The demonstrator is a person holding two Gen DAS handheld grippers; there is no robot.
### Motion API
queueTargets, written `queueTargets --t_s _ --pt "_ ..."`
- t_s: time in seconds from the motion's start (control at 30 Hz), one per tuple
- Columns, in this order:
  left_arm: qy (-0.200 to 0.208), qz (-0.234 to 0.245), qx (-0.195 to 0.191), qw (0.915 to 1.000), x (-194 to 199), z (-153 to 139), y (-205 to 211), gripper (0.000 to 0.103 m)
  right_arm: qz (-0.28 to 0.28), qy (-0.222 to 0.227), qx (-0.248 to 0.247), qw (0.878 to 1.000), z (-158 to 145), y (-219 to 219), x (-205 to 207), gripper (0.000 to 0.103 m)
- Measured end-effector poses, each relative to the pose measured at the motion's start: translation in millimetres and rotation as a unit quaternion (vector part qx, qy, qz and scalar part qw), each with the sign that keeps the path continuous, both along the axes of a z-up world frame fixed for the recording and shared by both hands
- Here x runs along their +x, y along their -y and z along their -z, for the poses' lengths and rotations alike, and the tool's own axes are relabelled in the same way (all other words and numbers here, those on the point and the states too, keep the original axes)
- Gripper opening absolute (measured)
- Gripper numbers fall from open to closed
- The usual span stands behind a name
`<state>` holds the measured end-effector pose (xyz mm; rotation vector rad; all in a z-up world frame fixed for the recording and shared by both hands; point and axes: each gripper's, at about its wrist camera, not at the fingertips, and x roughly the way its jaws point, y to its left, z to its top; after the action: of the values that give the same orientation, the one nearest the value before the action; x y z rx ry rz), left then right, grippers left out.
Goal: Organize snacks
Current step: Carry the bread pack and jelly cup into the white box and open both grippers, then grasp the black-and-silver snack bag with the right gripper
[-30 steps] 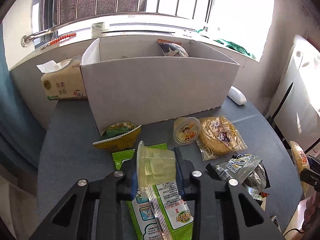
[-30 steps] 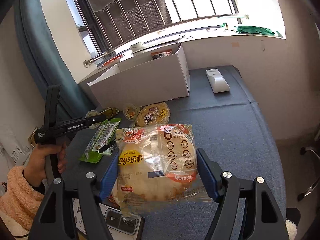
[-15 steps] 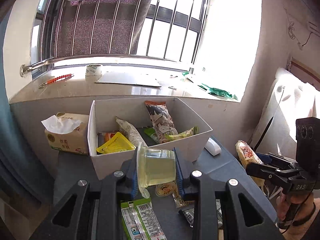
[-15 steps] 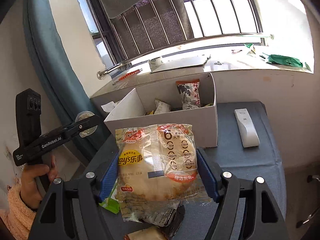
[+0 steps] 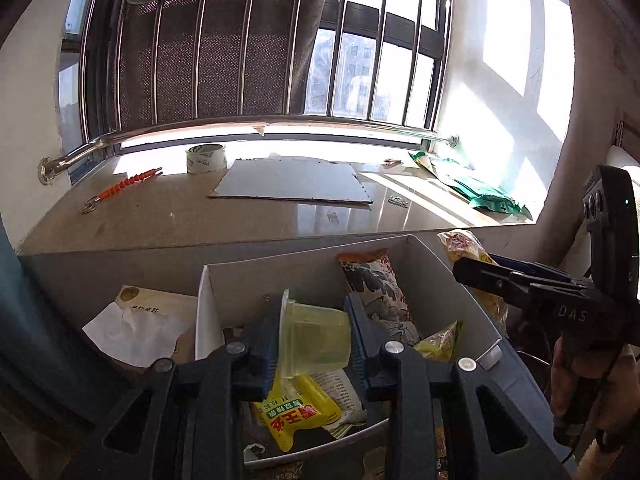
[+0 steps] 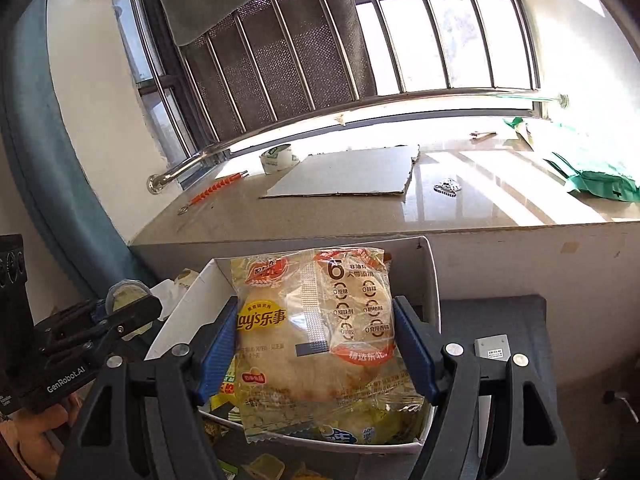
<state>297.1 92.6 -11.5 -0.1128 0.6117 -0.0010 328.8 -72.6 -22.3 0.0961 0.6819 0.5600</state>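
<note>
Both grippers have risen from the table to hover over the box [image 5: 448, 268], left gripper [image 5: 314, 344] clamped on a jelly cup [image 5: 316, 344], right gripper [image 6: 316, 340] clamped on a chip bag [image 6: 316, 332], so release looks next.

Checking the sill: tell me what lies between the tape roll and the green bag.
A flat cardboard sheet lies between tape roll and green bag, clearest in the left wrist view.

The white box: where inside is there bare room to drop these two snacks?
Little bare floor shows in the white box. Its front is crowded by the yellow packet; the patterned bag leans at the back right. The back left corner, behind the jelly cup, looks freest. The Lay's bag hides the right half.
</note>
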Motion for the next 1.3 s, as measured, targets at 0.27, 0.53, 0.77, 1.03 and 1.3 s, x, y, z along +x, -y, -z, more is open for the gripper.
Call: queueTargets --t_s 0.27,0.53,0.77,1.03,1.3 --pt "-0.020 -0.027 -0.004 0.9994 3.0 10.2 -10.3 0.103 0.021 -0.041 0.030 0.998 15.1 13.9 22.1 0.103" --pt "0.009 -0.030 -0.016 0.9994 -42.2 1.5 -16.4 0.103 0.010 -0.005 0.004 1.000 1.4 21.3 -17.4 0.103" --pt "0.075 -0.038 -0.010 0.9964 -128.8 -11.1 -13.7 0.103 -0.039 0.048 0.022 0.998 -17.7 36.1 -100.8 0.103" --pt "0.111 -0.013 -0.038 0.9930 -220.5 -2.8 8.2 0.103 -0.084 0.074 0.042 0.993 2.6 59.8 -206.3 0.103" --pt "0.109 -0.022 -0.051 0.9924 -279.9 29.5 30.6 0.103 -0.067 0.037 0.049 0.996 44.1 87.9 -270.0 0.103"
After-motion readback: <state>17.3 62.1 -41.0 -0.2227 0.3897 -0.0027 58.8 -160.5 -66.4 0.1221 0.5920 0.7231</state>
